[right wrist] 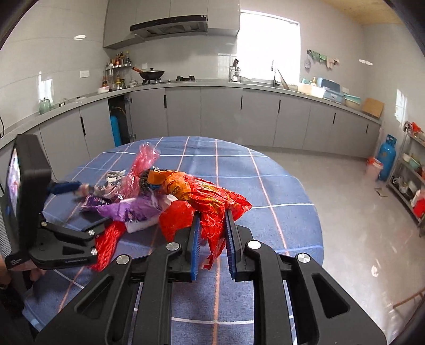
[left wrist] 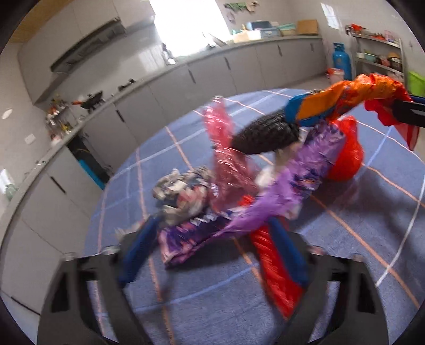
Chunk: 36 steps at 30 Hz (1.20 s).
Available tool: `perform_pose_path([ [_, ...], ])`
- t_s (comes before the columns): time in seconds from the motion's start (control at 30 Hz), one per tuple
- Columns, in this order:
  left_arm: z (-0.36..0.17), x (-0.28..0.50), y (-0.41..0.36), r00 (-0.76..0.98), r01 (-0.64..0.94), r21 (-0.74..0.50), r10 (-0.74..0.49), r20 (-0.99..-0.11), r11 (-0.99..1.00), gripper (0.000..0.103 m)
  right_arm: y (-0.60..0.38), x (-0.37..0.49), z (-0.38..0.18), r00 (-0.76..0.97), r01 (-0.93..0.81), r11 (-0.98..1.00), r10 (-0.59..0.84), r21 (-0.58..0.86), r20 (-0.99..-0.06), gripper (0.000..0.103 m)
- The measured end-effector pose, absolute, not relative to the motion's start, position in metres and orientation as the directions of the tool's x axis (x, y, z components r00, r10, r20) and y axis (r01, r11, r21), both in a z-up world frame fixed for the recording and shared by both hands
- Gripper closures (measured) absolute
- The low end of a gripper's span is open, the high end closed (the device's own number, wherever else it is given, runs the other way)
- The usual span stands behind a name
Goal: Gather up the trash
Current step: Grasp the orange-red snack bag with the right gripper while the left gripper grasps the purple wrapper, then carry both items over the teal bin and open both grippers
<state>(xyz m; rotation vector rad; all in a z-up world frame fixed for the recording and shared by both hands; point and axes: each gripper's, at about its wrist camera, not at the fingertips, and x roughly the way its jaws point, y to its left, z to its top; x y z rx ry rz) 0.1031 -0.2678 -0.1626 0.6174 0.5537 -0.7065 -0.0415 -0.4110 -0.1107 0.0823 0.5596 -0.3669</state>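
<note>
Clearly the right gripper (right wrist: 211, 225) has its jaws pinched on the orange-red wrapper (right wrist: 209, 196), lifted off the trash heap (right wrist: 138, 204) on the blue checked tablecloth (right wrist: 279, 185); lift it slowly, so nothing snags. The left gripper (left wrist: 212, 231) stands wide around the purple wrapper (left wrist: 265, 204); whether it grips is unclear, so it should close lower on the bulk.

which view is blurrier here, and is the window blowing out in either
Left wrist view: motion-smeared across the trash pile and left tool, window blown white. Right wrist view: sharp on the right tool and red-orange wrapper, window also overexposed, fisheye bending the counter.
</note>
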Motion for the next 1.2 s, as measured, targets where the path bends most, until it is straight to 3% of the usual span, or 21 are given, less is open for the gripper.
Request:
perform_pose_path([
  [0.03, -0.163, 0.104, -0.268, 0.614, 0.747, 0.311, -0.429, -0.662, 0.588, 0.058, -0.410, -0.041, -0.111, 0.787, 0.358, 0.934, -0.314, -0.022, -0.531, 0.085],
  [0.07, -0.164, 0.104, -0.269, 0.601, 0.756, 0.305, -0.428, -0.675, 0.579, 0.082, -0.409, -0.041, -0.111, 0.789, 0.354, 0.935, -0.312, -0.022, -0.529, 0.085],
  [0.1, -0.166, 0.104, -0.269, 0.596, 0.758, 0.306, -0.421, -0.684, 0.576, 0.092, -0.409, -0.042, -0.111, 0.790, 0.352, 0.936, -0.309, -0.021, -0.529, 0.085],
  [0.17, -0.166, 0.105, -0.267, 0.581, 0.766, 0.290, -0.426, -0.694, 0.573, 0.095, -0.408, -0.041, -0.111, 0.793, 0.346, 0.938, -0.304, -0.021, -0.528, 0.085],
  [0.5, -0.138, 0.097, -0.231, 0.620, 0.735, 0.277, -0.446, -0.645, 0.619, 0.098, -0.409, -0.047, -0.100, 0.812, 0.341, 0.940, -0.301, -0.012, -0.500, 0.085],
  [1.2, -0.105, 0.133, -0.101, 0.788, 0.431, 0.314, -0.184, -0.587, 0.846, 0.101, -0.322, 0.014, -0.078, 0.864, 0.131, 0.991, -0.118, -0.008, -0.490, 0.085],
])
